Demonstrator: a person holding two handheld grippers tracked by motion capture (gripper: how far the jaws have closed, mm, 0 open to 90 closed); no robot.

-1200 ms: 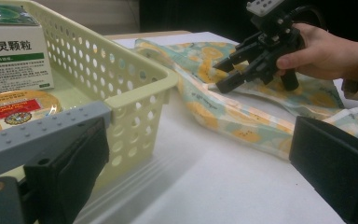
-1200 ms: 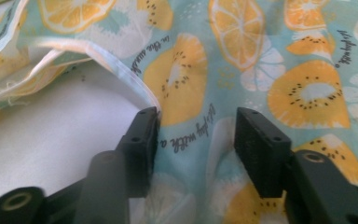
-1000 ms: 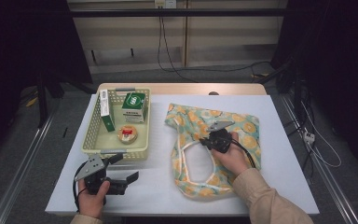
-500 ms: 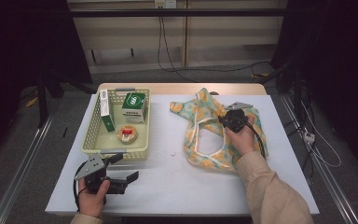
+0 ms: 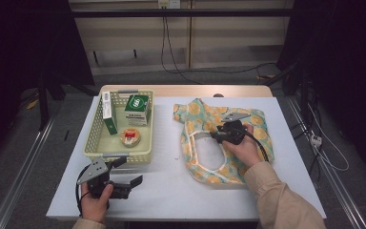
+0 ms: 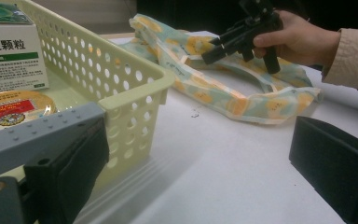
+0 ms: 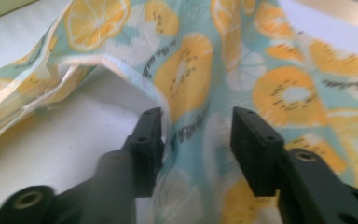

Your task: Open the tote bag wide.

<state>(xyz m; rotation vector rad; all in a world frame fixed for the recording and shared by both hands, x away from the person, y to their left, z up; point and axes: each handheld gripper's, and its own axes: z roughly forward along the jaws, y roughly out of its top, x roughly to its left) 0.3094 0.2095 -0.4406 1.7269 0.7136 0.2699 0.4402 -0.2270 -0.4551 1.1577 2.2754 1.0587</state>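
A bib-like cloth [image 5: 205, 119] printed with orange and lemon slices lies on the white table [image 5: 171, 191], right of centre. My right gripper [image 5: 213, 136] hovers low over its middle, by the inner hem of the neck opening. Its jaws have just been opening. In the right gripper view [image 7: 198, 135] they stand apart with the cloth [image 7: 284, 93] lying loose between them. My left gripper [image 5: 128, 172] rests open near the table's front left, beside the basket. Its jaws are wide apart in the left gripper view [image 6: 200, 177], which also shows the right gripper [image 6: 209, 51] and the cloth [image 6: 242, 100].
A pale yellow perforated basket [image 5: 93, 148] stands at the left. It holds a green box [image 5: 137, 109], a narrow green-and-white box [image 5: 108, 112] and a round tin [image 5: 130, 137]. A wooden table edge [image 5: 186, 89] runs behind. Cables trail on the floor beyond.
The right gripper had lifted the cloth up and toward the far right while shut on it. It has since come back leftward and opened, and the cloth lies down again. The left gripper stayed put.
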